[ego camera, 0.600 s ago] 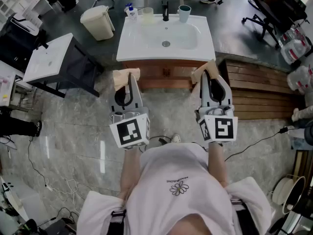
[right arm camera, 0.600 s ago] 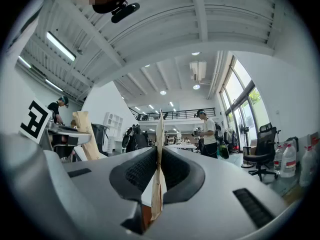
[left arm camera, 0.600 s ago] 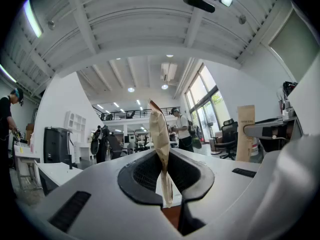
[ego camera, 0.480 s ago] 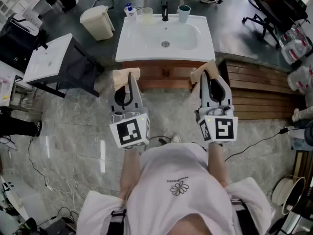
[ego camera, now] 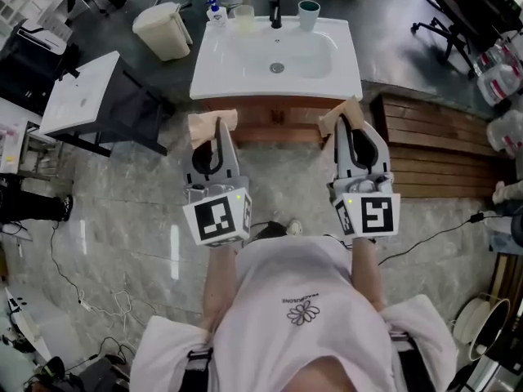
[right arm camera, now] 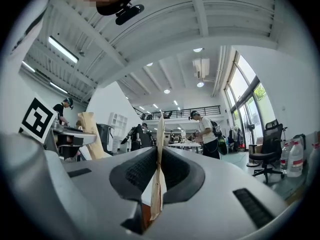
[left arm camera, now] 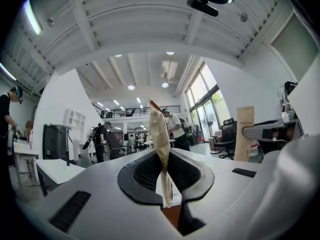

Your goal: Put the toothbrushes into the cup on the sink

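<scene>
so we're standing back from the sink (ego camera: 208, 72) with both tools held up in front of us, well short of it. the left gripper (ego camera: 212, 129) is clenched on nothing, its tan pads (left arm camera: 160, 139) squashed flat against each other. the right gripper (ego camera: 341, 121) is the same deal, pressed together with no brush in there. honestly we can't pick out the toothbrushes from here, they're too small to find in the head view. they could be in with the stuff on the far edge of the sink but we're not gonna claim it. along that far edge, left to right: a bottle (ego camera: 214, 12) with a blue top, a pale cup (ego camera: 243, 16), a black faucet (ego camera: 276, 15) and a teal cup (ego camera: 308, 13). which cup we're meant to fill, can't tell yet. our guess on handling: a toothbrush is light, stiff and skinny, and smooth plastic so probably a bit slippery. it won't break, but it could twist or pop out of the pads. we'd pinch it mid-handle across the flat sides, bristle end up, so it drops handle-first into the cup. counts: two grippers, one sink, one faucet, two cups, one bottle, one bin (ego camera: 163, 31) on the floor far left, zero toothbrushes we can make out.
</scene>
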The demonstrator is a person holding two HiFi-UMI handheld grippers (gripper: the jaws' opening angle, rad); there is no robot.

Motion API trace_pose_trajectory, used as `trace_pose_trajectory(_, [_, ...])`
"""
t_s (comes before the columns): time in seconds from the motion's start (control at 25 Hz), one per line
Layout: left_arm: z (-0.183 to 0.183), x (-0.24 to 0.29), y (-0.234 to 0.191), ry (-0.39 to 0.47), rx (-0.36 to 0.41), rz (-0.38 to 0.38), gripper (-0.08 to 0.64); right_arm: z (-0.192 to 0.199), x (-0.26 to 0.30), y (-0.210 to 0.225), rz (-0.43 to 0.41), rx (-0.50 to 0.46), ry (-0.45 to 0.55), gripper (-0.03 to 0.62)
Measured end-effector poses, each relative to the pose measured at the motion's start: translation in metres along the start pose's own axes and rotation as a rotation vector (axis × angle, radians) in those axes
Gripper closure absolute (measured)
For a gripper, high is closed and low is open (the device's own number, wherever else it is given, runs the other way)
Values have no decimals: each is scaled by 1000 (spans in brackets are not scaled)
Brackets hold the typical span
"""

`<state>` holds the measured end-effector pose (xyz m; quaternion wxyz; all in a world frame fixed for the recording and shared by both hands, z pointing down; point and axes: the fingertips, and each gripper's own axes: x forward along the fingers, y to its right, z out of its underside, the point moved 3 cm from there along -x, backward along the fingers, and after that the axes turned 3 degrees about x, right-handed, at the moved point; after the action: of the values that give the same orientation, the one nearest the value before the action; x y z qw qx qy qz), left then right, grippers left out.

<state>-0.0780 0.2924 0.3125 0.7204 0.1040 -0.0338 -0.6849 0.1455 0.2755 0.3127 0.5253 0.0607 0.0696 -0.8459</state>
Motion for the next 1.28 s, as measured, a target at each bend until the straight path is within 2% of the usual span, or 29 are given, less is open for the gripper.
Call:
trace_pose_trajectory(0.4, [2,7,-7,11,-32,-39,516,-2,5,8,-2,-51,-5,565])
trace_pose_trajectory(0.64, [-2,43,-15,61,-37,-25,515,8,41,5,-51,-42,10,565])
trace_pose_trajectory(0.76, [5,77,-23,72,-48,-14,515,20,72,11,-43,-39,1,565])
trace_pose_trajectory(0.92, [10,141,-37,103,-65,7,515,31,118,29,10,-36,3,565])
trace_pose_trajectory(1.28, [8,304,-65,120,-65,110,517,34,263,84,137,-32,-2,565])
